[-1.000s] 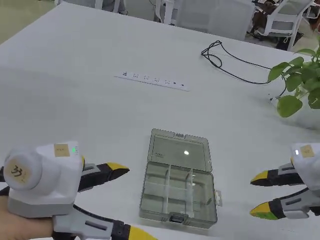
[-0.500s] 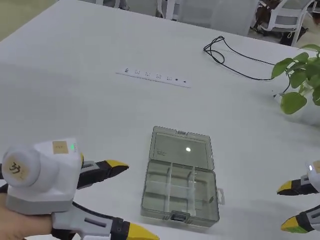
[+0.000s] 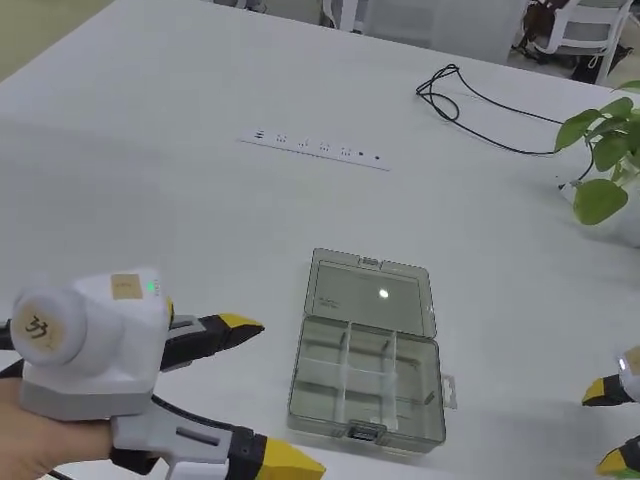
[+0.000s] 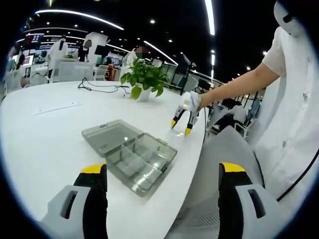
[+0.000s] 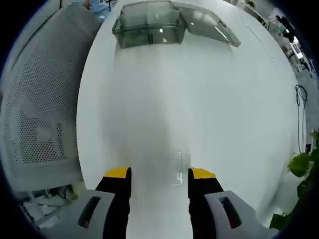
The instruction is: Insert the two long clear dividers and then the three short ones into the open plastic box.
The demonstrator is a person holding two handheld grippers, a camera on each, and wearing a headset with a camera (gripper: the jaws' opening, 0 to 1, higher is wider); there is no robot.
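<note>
The open smoky plastic box (image 3: 368, 388) lies near the table's front edge, its lid (image 3: 372, 294) folded flat behind it. Clear dividers (image 3: 345, 365) stand inside and split it into several compartments. My left gripper (image 3: 272, 395) hovers open just left of the box, with nothing between its jaws. My right gripper (image 3: 605, 428) is open at the far right, well away from the box. In the right gripper view a short clear divider (image 5: 175, 168) lies flat on the table between the open fingertips (image 5: 117, 173). The box (image 5: 148, 23) sits far ahead there.
A white power strip (image 3: 318, 151) lies mid-table, and a black cable (image 3: 470, 95) loops at the back right. A potted plant (image 3: 602, 160) stands at the right edge. The table edge and a mesh chair (image 5: 40, 99) are close beside my right gripper.
My right gripper has moved right and toward the table's front edge, away from the box. The left gripper has hardly moved.
</note>
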